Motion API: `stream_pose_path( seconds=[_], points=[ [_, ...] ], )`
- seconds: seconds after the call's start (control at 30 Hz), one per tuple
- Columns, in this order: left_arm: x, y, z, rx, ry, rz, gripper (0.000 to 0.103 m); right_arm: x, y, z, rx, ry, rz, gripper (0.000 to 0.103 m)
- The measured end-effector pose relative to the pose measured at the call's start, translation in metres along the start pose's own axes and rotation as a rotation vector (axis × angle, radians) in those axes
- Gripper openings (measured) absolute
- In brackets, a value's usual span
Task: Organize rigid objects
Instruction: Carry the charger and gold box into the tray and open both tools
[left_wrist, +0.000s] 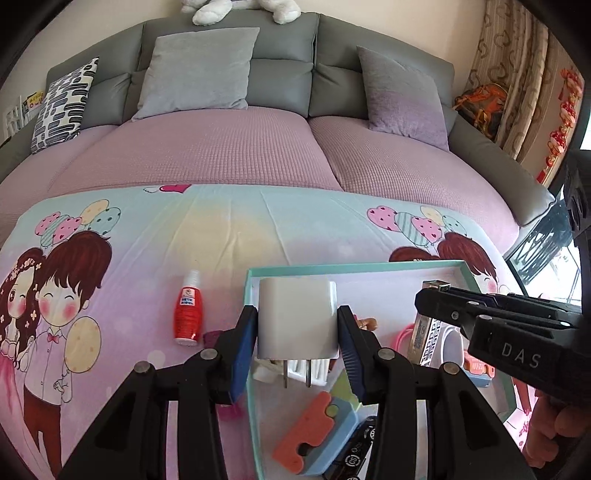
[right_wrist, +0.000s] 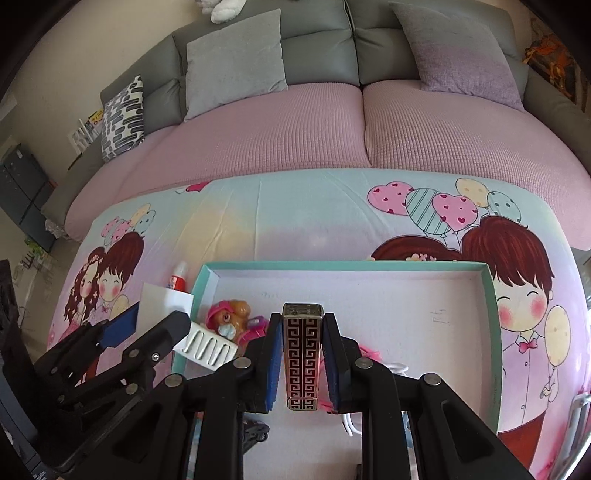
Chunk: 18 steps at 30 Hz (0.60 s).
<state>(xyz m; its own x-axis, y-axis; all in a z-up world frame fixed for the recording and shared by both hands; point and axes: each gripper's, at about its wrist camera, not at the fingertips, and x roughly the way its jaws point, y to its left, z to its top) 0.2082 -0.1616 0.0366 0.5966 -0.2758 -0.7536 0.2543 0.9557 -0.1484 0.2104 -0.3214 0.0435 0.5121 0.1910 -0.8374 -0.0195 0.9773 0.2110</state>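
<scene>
The left gripper (left_wrist: 297, 328) clamps a white plug adapter (left_wrist: 297, 319) at frame centre above the teal tray (left_wrist: 354, 266). The right gripper (right_wrist: 302, 356) grips a patterned lighter (right_wrist: 302, 354) over the same tray, centre frame.

bottle (left_wrist: 188, 312) lies on the sheet (left_wrist: 229, 229) left of the tray (right_wrist: 493, 314) — toy dog (right_wrist: 231, 317) inside, sofa (left_wrist: 229, 147) behind.
</scene>
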Motion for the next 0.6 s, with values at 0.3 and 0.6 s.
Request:
stream_pose_path(
  seconds=[0.3,0.6],
  points=[
    [0.013,-0.015,-0.010,0.040,0.021,-0.016,0.045,0.012,-0.008,-0.012,-0.039,0.090,0.008,0.022],
    [0.013,-0.015,-0.010,0.045,0.025,-0.025,0.045,0.024,-0.016,-0.015,0.003,0.114,0.029,0.022]
  ],
)
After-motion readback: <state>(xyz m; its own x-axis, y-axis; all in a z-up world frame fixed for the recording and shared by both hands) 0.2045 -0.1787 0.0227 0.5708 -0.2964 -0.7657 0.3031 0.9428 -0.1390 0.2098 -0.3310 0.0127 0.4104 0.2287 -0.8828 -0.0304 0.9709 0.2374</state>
